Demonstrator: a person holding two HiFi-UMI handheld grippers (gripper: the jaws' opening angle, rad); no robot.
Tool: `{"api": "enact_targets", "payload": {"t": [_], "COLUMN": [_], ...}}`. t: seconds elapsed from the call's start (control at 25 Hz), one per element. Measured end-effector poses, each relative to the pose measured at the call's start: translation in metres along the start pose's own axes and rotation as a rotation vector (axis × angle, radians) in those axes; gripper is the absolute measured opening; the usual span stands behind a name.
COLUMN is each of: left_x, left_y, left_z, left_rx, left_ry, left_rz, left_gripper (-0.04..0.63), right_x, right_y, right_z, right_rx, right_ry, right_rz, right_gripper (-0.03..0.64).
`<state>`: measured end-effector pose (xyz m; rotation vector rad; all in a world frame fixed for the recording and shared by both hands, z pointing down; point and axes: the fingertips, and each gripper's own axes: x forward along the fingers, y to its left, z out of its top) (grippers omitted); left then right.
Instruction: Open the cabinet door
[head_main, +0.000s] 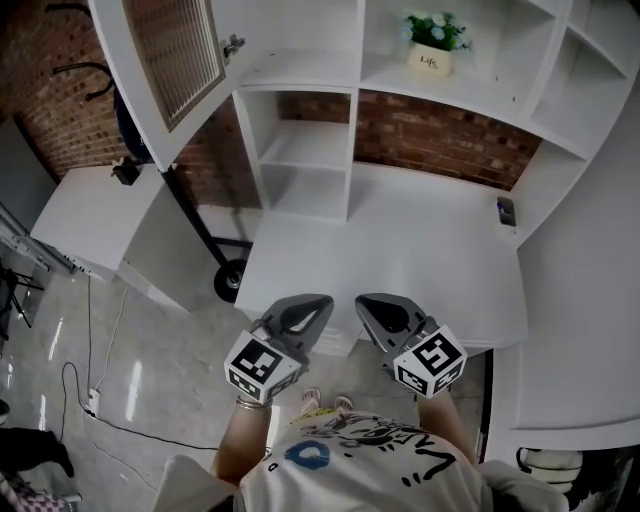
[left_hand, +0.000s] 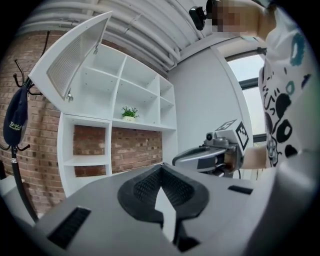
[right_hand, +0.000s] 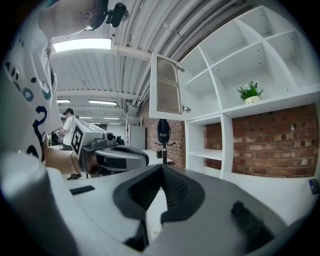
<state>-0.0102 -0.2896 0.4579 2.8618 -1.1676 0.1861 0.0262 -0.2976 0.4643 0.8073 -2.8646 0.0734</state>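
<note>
Tools, two: left tool (head_main: 318, 303) and right tool (head_main: 368, 304) closed, empty; one cabinet door (head_main: 165, 60) open.

Items counted: two tongs, namely left tongs (head_main: 320, 301) and right tongs (head_main: 363, 300). One cabinet door (head_main: 170, 60). One shelving unit (head_main: 300, 150). One potted plant (head_main: 432, 42). One counter (head_main: 420, 260). One small dark object (head_main: 506, 211), counter's right side. One hanging bag (left_hand: 15, 120), far left.

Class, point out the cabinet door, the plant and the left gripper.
Cabinet door (head_main: 176, 52), head view, on its mesh panel.
Plant (head_main: 432, 32), head view, on its leaves.
Left gripper (head_main: 320, 305), head view, at the tips of its shut jaws.
</note>
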Motion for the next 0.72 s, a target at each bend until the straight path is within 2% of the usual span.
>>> {"api": "enact_targets", "payload": {"t": [0.36,0.56,0.72], "left_x": [0.011,0.009,-0.005], "left_y": [0.012,0.008,0.001], "left_z": [0.005,0.001,-0.013], "left_rx": [-0.019,-0.029,-0.048], "left_ry": [0.004,-0.007,0.027], "left_rz": [0.006,-0.019,-0.025], "left_gripper": [0.015,0.015,0.015], "right_x": [0.009,0.011,0.015], "right_y": [-0.012,-0.007,0.011], "right_z": [-0.001,-0.003,-0.011], "right_rx": [0.016,0.004,0.025], "right_ry": [0.031,0.044,0.053], "right_rz": [-0.047,-0.028,0.003], "right_gripper": [0.026,0.026,0.026]}}
